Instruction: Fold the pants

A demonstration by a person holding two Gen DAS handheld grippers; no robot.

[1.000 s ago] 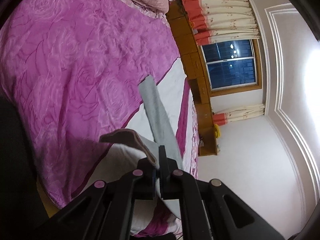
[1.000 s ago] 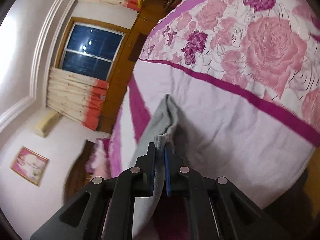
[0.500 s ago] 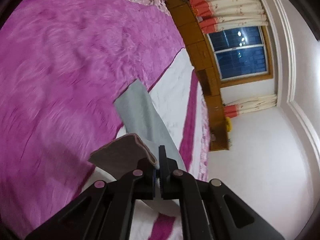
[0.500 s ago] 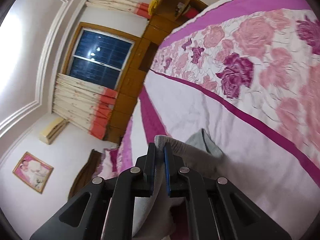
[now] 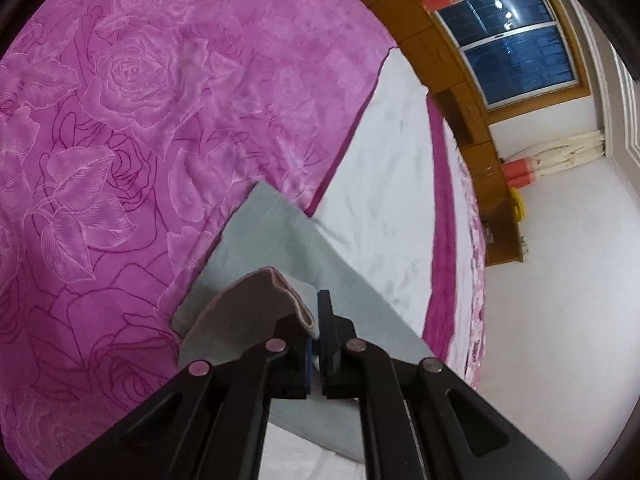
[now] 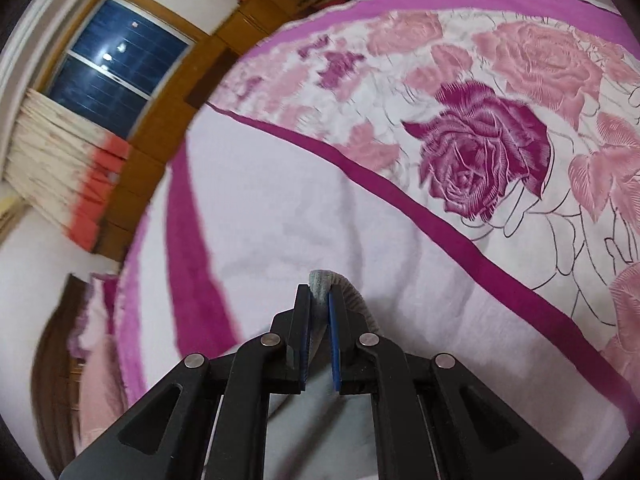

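**Two tongs, one pair of pants, both pinched shut**

Left tongs (image 5: 319, 330): clamped tight on a folded-over edge of the grey pants (image 5: 276, 240), one flap curled up over the left finger with a brownish inner face and pale pink rim showing. Rest of that cloth lying flat as one broad grey panel on the bed (image 5: 384, 184), its far corner reaching across the line where the magenta rose blanket (image 5: 140, 120) meets the white sheet.

Right tongs (image 6: 319, 312): closed on a bunched, ribbed grey edge of the same pants, a small hump of fabric poking up past the tips and draping off to the right finger; more grey cloth seen below, between the two arms of the tool. Blue pads visible on the inner faces, two in this view.

Counted: pants, one; tongs, two, each gripping cloth; bed, one, with white centre, magenta stripes and rose-printed border (image 6: 488, 160).

Background: one dark window (image 5: 516, 52) with wooden frame, cream curtains with coral bands (image 6: 60, 168) either side, wooden cabinets (image 5: 464, 120) along the wall
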